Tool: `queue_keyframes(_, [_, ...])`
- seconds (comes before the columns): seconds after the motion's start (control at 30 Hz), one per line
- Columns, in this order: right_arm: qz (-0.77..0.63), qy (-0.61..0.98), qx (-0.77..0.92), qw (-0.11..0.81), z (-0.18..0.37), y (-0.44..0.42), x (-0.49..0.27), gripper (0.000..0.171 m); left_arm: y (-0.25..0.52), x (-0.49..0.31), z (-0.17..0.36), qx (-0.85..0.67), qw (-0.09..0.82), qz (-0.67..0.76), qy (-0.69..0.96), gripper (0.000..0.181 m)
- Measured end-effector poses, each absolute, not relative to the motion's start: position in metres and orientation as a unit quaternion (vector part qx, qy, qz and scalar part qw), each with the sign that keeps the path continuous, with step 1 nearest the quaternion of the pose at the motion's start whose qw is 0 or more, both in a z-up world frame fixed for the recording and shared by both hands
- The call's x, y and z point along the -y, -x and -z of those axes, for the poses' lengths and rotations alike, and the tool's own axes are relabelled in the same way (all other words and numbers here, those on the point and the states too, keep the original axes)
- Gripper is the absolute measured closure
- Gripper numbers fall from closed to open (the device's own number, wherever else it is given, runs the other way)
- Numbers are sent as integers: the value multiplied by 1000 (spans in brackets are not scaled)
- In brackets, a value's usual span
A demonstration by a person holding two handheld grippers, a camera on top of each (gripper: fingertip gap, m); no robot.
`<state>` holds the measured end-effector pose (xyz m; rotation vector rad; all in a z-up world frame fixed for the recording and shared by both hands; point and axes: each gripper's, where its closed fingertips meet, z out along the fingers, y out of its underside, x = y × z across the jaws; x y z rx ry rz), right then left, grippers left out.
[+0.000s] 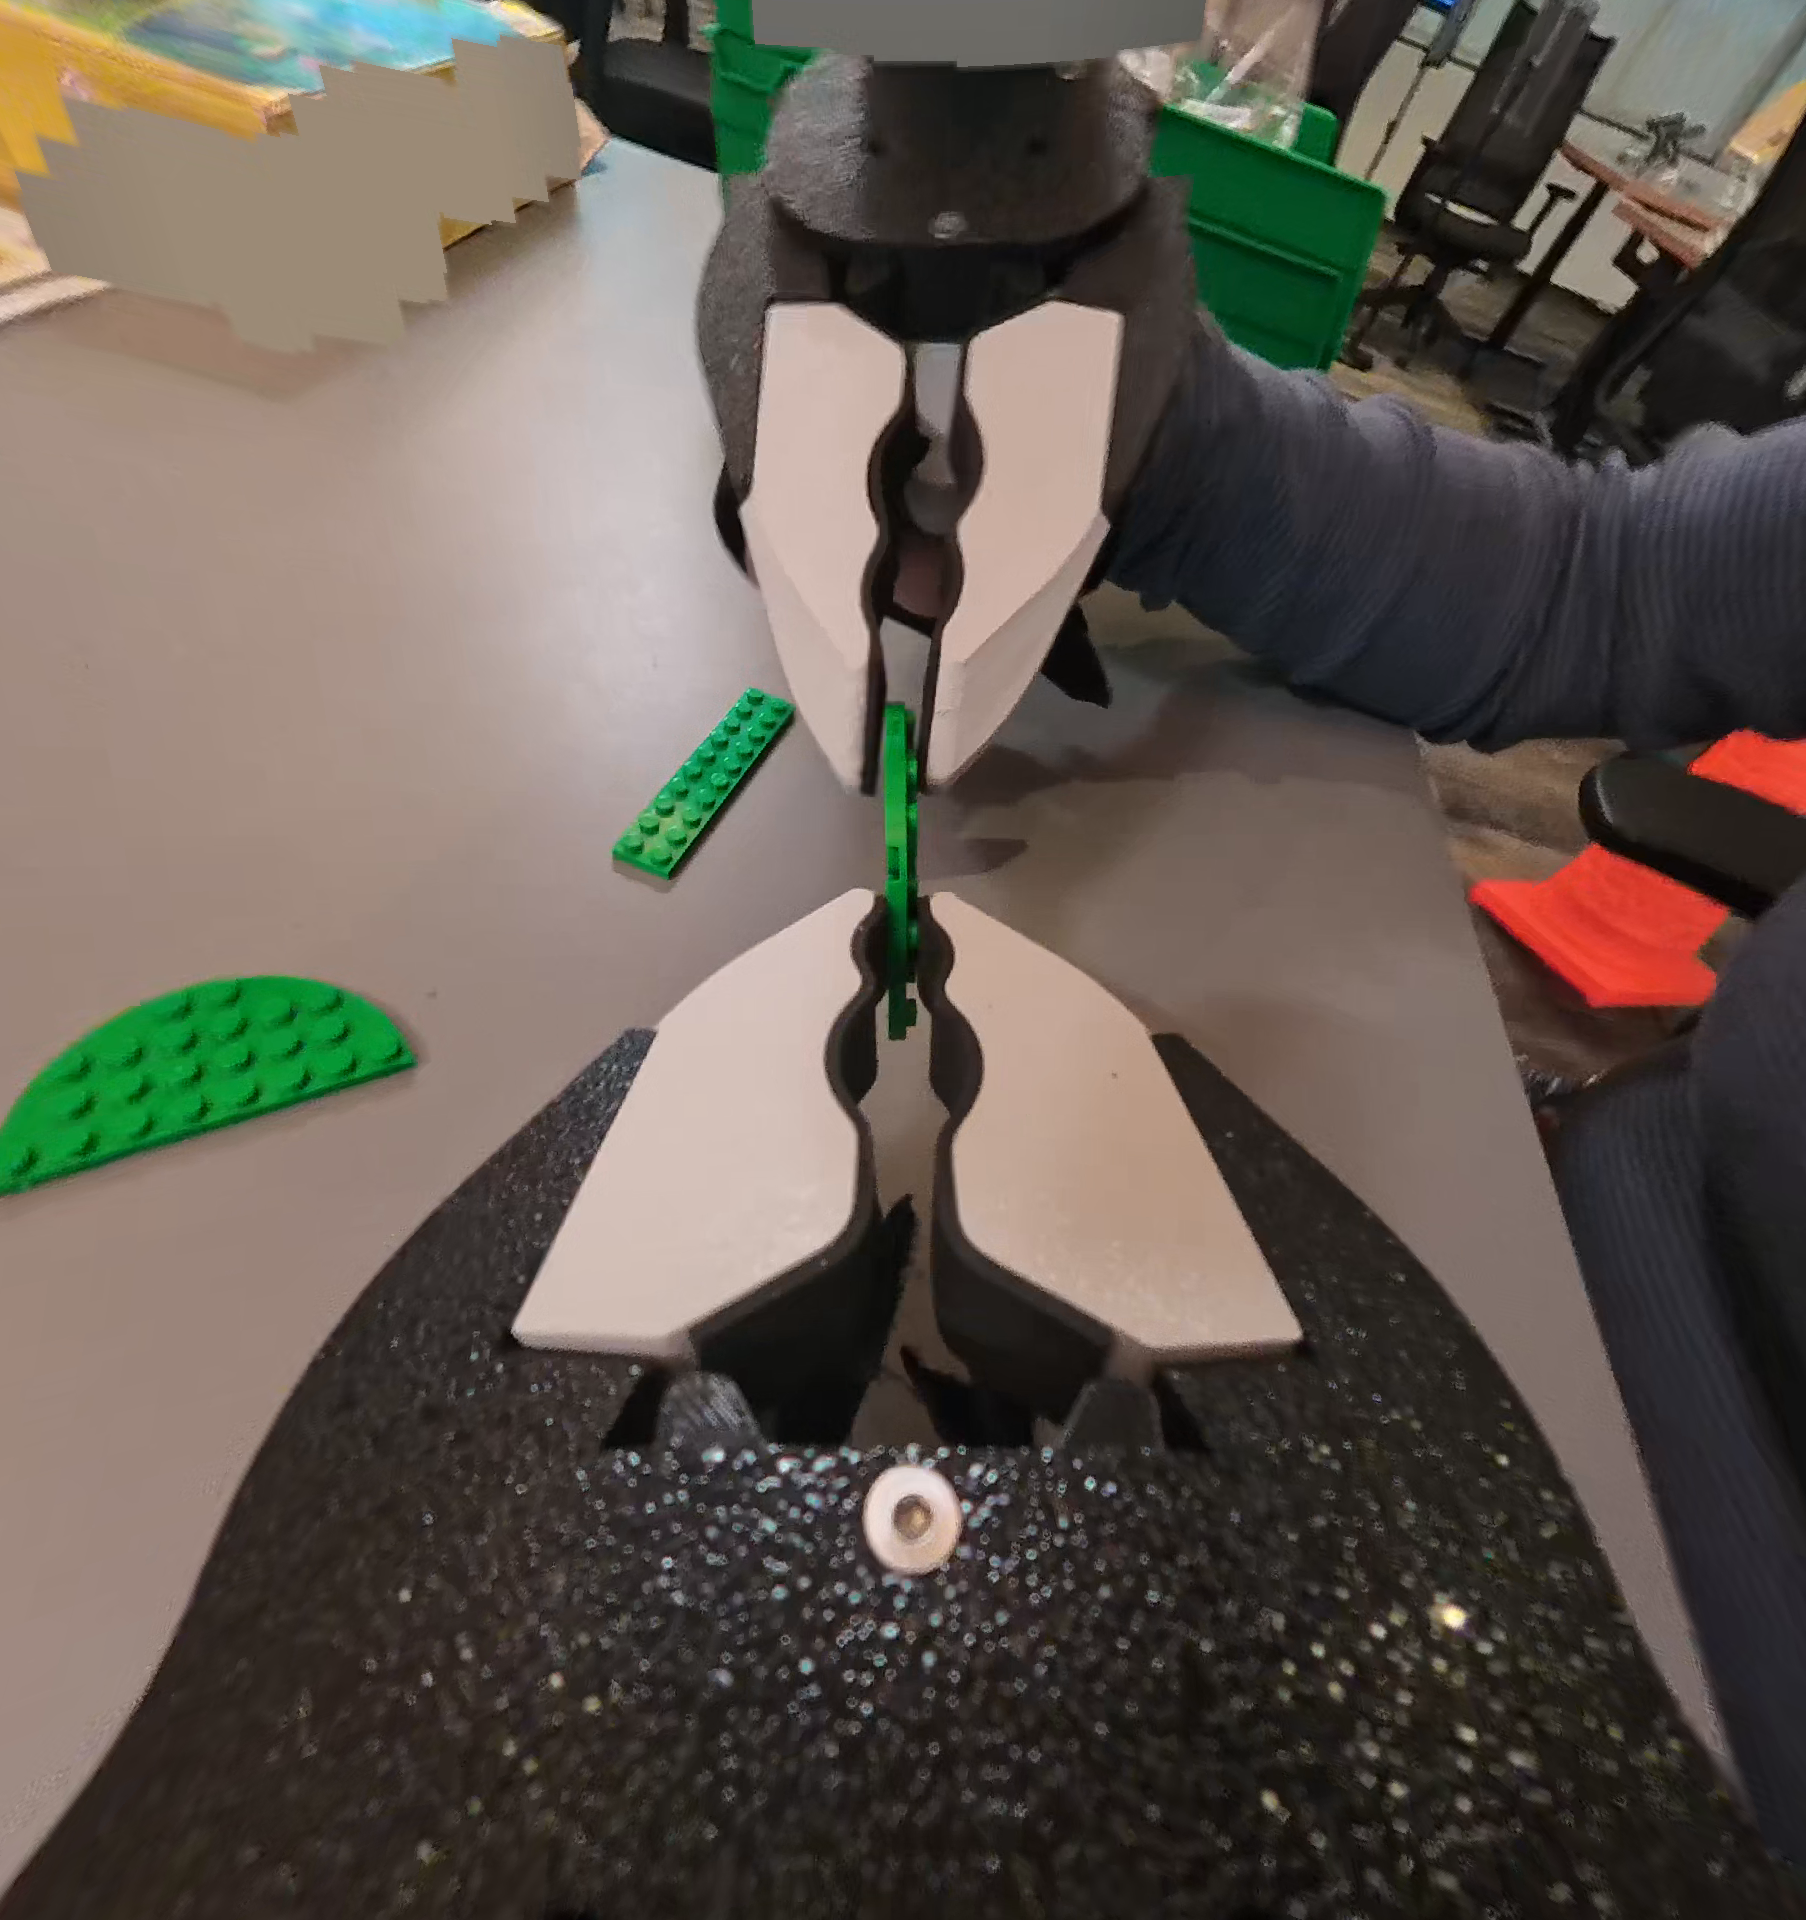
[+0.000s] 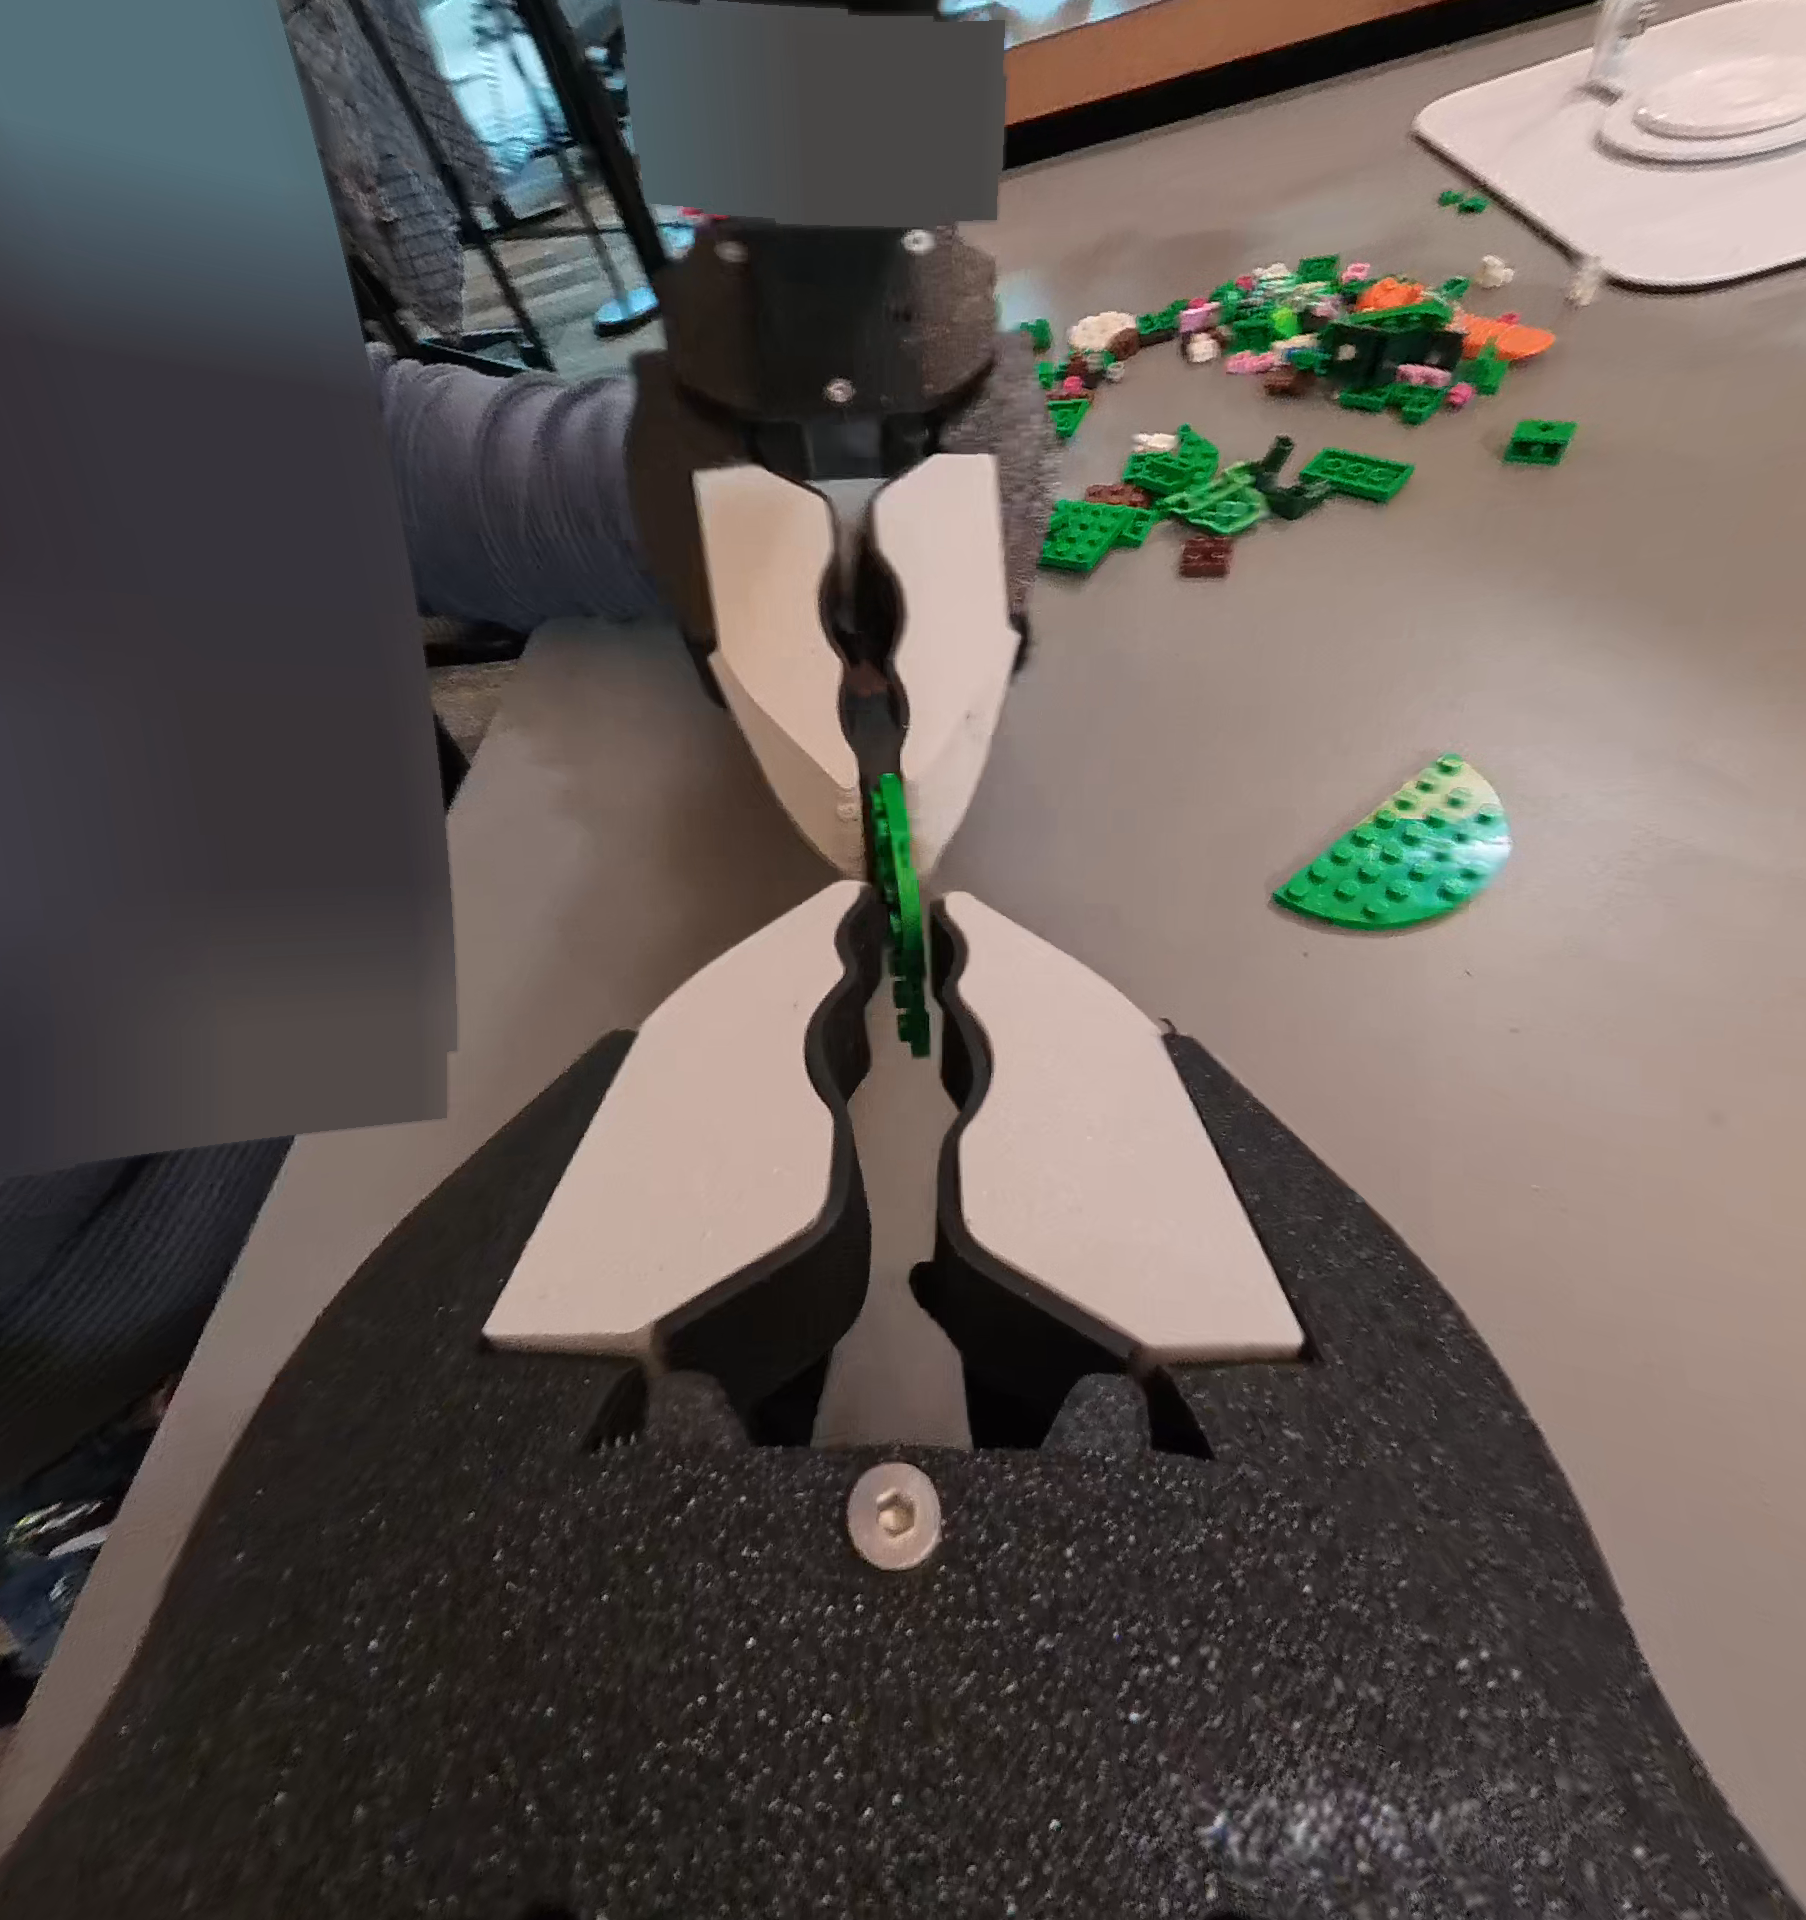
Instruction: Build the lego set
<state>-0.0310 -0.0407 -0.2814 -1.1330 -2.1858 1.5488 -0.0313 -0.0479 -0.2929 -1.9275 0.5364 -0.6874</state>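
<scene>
Above the near edge of the grey table (image 1: 359, 623), at the centre of both wrist views, the left hand-held gripper (image 1: 897, 914) and the right hand-held gripper (image 2: 904, 914) meet tip to tip, each clamped on the same thin green plate assembly (image 1: 899, 831), which is held edge-on and clear of the table. In the left wrist view the right hand-held gripper enters from 12 o'clock; a long green plate (image 1: 707, 784) lies on the table at 10 o'clock and a green half-round plate (image 1: 198, 1075) at 8 o'clock. In the right wrist view a pile of loose bricks (image 2: 1294, 353) sits at 1 o'clock, near a white tray (image 2: 1647, 177) at the upper right. Hazards, as judged from this grip: both sets of fingers hold only narrow edge zones of a thin part, so any twist between the two hands could lever the joined plates apart or snap the assembly out sideways. A squeeze applied off the stud line could leave the plates part-seated or skewed. If one hand-held gripper releases before the joint is fully pressed, the free end could swing on the remaining grip and drop. The assembly hangs close to the table edge, so a dropped part could fall to the floor. Whether the studs are fully engaged cannot be determined from this edge-on angle.
</scene>
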Motion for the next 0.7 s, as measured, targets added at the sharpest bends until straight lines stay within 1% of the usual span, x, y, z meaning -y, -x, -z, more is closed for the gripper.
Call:
queue_keyframes(0.07, [-486, 422, 749, 154, 287, 35, 24, 142, 38, 43, 291, -154, 487, 300, 806, 178])
queue_keyframes(0.1, [-437, 449, 758, 180, 294, 35, 9, 137, 44, 40, 289, -101, 487, 318, 807, 178])
queue_keyframes(0.13, [-375, 474, 769, 208, 303, 32, -8, 135, 49, 38, 287, -45, 485, 347, 802, 177])
queue_keyframes(0.17, [-317, 491, 779, 225, 312, 27, -21, 135, 55, 37, 285, 12, 484, 379, 789, 178])
queue_keyframes(0.23, [-246, 515, 791, 221, 326, 17, -33, 136, 61, 39, 288, 111, 474, 439, 755, 178])
queue_keyframes(0.4, [-181, 533, 810, 166, 349, 6, -41, 134, 54, 57, 303, 291, 428, 542, 662, 178])
queue_keyframes(0.53, [-173, 526, 823, 128, 354, 7, -45, 138, 47, 62, 304, 362, 420, 561, 615, 178])
queue_keyframes(0.67, [-167, 508, 836, 124, 355, 10, -42, 156, 39, 57, 296, 410, 438, 582, 549, 177])
queue_keyframes(0.7, [-165, 505, 837, 133, 355, 11, -41, 156, 36, 55, 295, 413, 442, 583, 543, 177])
